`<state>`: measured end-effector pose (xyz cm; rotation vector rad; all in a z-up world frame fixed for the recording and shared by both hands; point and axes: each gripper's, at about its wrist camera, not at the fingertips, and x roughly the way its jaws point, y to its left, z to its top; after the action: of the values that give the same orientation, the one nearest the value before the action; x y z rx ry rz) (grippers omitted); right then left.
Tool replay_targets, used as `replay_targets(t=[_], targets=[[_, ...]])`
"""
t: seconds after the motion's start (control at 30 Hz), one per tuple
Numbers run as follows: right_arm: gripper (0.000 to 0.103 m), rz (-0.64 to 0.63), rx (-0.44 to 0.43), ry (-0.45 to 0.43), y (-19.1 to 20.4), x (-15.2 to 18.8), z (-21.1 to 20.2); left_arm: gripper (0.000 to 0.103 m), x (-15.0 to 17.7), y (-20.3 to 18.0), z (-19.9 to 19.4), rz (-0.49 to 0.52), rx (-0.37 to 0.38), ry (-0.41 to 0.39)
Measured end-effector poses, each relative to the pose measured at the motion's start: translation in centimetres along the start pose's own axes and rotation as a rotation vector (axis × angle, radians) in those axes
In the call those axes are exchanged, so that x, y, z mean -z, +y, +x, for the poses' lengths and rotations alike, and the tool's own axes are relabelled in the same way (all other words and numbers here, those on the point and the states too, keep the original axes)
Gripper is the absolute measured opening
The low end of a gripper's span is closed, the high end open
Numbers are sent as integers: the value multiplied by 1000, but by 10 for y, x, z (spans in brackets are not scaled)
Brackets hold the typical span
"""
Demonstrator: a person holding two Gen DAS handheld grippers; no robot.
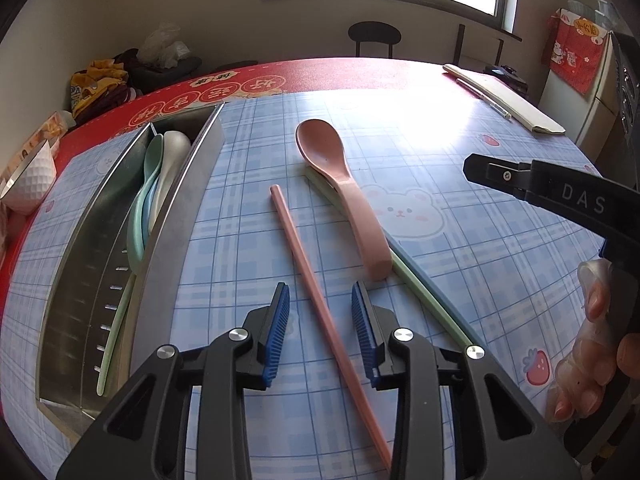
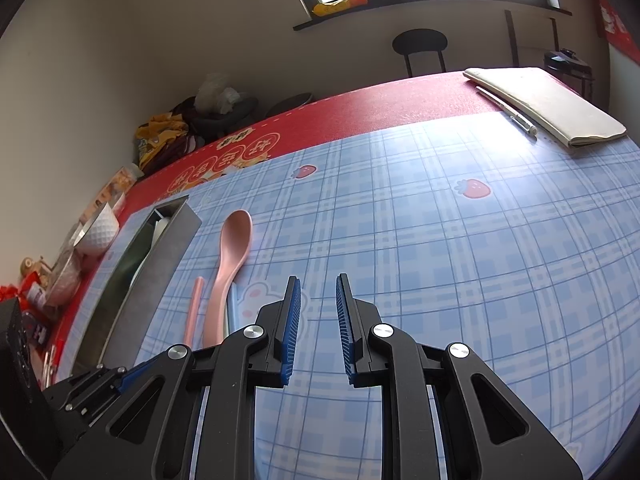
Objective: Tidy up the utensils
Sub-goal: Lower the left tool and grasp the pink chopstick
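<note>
**Left gripper straddles the pink chopstick, right gripper hangs empty**

Starting at your far left, a white textured bowl (image 1: 34,182) sits on the red mat at the table's edge. Next to it lies the long metal tray (image 1: 84,264), running away from you on the blue plaid tablecloth (image 1: 460,280). Inside the tray you have a stack of pale spoons (image 1: 160,184), green, blue and white, nested bowl-end away from you, with a pale green chopstick (image 1: 114,332) lying along the near part of the tray floor.

Just right of the tray, your left gripper (image 1: 320,334) hangs low over the cloth with its blue ribbed fingers (image 1: 278,332) spread apart. The pink chopstick (image 1: 304,264) runs between them, touched by neither pad as far as you can see, and lies flat on the cloth, angled away toward the left.

To its right lies the pink spoon (image 1: 344,188), bowl end away from you, handle end near. It rests across a second green chopstick (image 1: 428,300), which slants out from under the spoon toward your right-hand side. From the right wrist view, a light blue stick (image 2: 233,308) also shows just beside the spoon handle.

Further right, your right gripper (image 2: 318,330) is held above bare tablecloth, its fingers parted and holding nothing. Your gloved right hand (image 1: 592,344) shows on its handle.

At the far right corner of the table, a folded cream cloth (image 2: 548,104) lies with a pen (image 2: 508,112) just beside it.
</note>
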<state>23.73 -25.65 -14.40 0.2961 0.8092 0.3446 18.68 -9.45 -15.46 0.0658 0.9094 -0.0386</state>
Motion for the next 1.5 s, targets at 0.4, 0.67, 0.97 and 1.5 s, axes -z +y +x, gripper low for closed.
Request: replay_targets(t=[0.4, 0.67, 0.97, 1.5], targets=[[19, 9, 1, -3, -2, 1, 0, 30, 4, 0, -2, 5, 10, -16], [19, 25, -2, -5, -6, 1, -2, 25, 5, -7, -3, 34, -6, -24], [19, 27, -2, -4, -7, 1, -2, 22, 6, -2, -3, 24, 29, -20], [19, 12, -1, 0, -3, 0, 0, 6, 9, 11, -15, -45, 109, -85]])
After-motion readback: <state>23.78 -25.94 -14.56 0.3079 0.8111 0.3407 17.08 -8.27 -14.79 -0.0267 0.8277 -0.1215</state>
